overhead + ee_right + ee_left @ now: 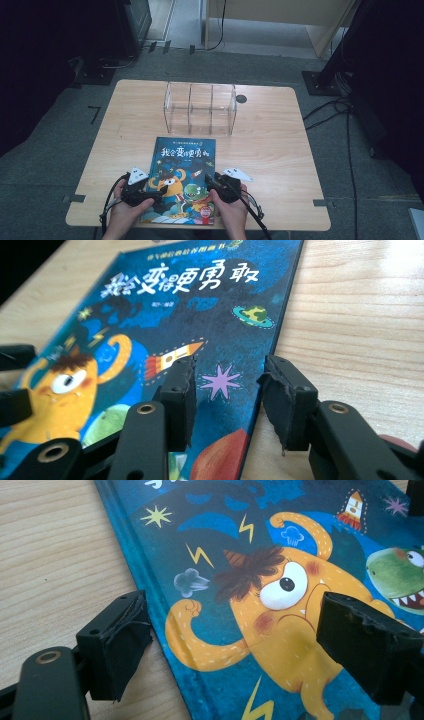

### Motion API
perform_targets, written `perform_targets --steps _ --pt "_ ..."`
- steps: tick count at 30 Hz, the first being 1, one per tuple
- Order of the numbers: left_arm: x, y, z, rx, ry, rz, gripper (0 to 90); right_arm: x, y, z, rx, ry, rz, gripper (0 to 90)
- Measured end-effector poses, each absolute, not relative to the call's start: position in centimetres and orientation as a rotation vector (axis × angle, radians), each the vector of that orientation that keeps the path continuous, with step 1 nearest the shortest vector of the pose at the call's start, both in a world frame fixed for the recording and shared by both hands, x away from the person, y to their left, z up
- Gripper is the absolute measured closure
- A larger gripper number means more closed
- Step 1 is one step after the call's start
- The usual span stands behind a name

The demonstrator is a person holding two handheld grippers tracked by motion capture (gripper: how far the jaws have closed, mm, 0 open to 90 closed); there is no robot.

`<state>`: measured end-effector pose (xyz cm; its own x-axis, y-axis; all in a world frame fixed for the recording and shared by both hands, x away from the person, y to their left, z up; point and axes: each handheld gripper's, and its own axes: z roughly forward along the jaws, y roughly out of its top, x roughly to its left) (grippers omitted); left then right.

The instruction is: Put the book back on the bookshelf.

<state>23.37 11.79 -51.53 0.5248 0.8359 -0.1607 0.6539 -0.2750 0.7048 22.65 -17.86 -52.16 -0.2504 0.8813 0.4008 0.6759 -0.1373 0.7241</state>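
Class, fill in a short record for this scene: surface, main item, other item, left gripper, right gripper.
surface: wooden table
main item: picture book, blue cover, lying flat near the front edge
other item: clear divided box, beyond the book
left gripper: jaws wide, straddling the book's left edge, not pressing
right gripper: jaws either side of the book's right edge, a gap showing between them

Glossy card-covered book [182,180], pale wood-grain table [270,145], clear plastic rack [200,107].
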Motion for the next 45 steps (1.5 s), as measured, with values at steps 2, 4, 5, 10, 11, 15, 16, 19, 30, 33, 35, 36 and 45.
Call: perform_targets --steps 2,4,5,10,11,15,16,19,30,33,35,36,45 --pt "23.4 11.8 -51.5 2.016 1.213 0.308 14.5 22.6 -18.1 -51.9 1.769 1.884 1.381 57.2" --pt "23.3 11.8 -51.6 2.012 1.216 0.313 14.4 22.5 -18.3 -51.5 1.768 1.874 1.415 56.7" --pt "23.3 11.8 -51.6 2.011 1.217 0.314 14.3 22.5 -18.3 -51.4 1.770 1.870 1.429 56.3" --pt "23.3 11.8 -51.6 2.006 1.223 0.322 14.2 22.5 -18.1 -51.9 1.793 1.903 1.380 52.9" --pt "23.3 11.7 -51.6 2.006 1.225 0.325 14.1 22.5 -18.0 -52.0 1.801 1.910 1.372 52.2" --pt "23.2 11.6 -51.7 2.013 1.226 0.352 14.3 22.5 -17.9 -52.2 1.823 1.931 1.366 49.7" --pt "23.1 11.5 -51.7 2.016 1.227 0.359 14.4 22.6 -18.0 -52.2 1.830 1.936 1.371 49.2" --pt "23.2 11.7 -51.7 2.008 1.222 0.345 14.5 22.8 -18.1 -52.2 1.837 1.951 1.392 45.4" --pt "22.8 11.4 -51.7 2.025 1.198 0.355 15.2 22.0 -18.5 -52.2 1.869 1.937 1.371 50.6" --pt "22.7 11.4 -51.7 2.025 1.199 0.364 15.6 22.1 -18.7 -52.2 1.927 1.912 1.370 56.7" --pt "22.7 11.2 -51.8 2.032 1.200 0.378 16.2 22.3 -19.1 -52.2 1.982 1.899 1.386 59.9" --pt "22.6 11.2 -51.8 2.034 1.201 0.385 16.5 22.4 -19.1 -52.1 1.998 1.897 1.383 61.3" --pt "22.6 11.4 -51.7 2.022 1.212 0.394 21.6 22.7 -19.2 -51.7 2.009 1.944 1.326 65.3"
